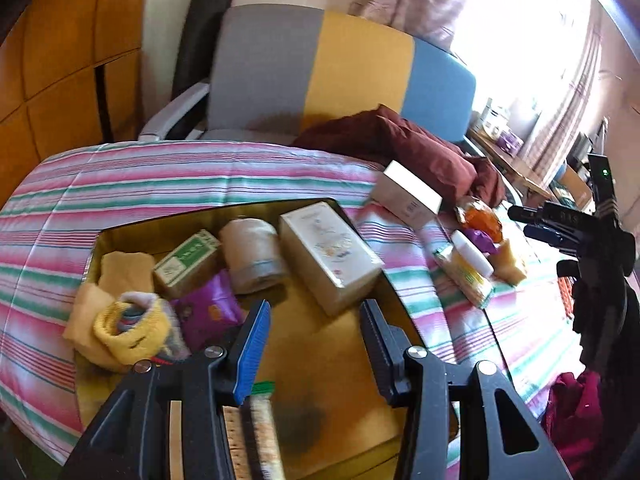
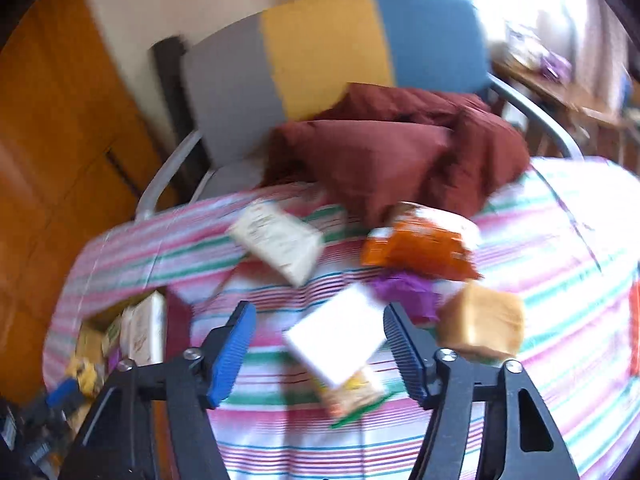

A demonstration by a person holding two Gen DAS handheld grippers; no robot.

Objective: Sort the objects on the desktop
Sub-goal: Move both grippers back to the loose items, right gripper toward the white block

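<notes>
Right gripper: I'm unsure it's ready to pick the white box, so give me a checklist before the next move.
1. Right gripper empty: ok, nothing pressed between the fingers.
2. White box within its opening: ok, it shows between the fingers.
3. Box free to lift: not ok, it lies on a snack packet.
4. Tan block and purple wrapper clear of the fingers: cannot tell, the picture is blurred.
5. Space in the tray: ok, bare floor near the left gripper.
6. Left gripper empty: ok.

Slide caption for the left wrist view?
Open hand-held gripper above a gold tray holding boxes, a roll and socks.
</notes>
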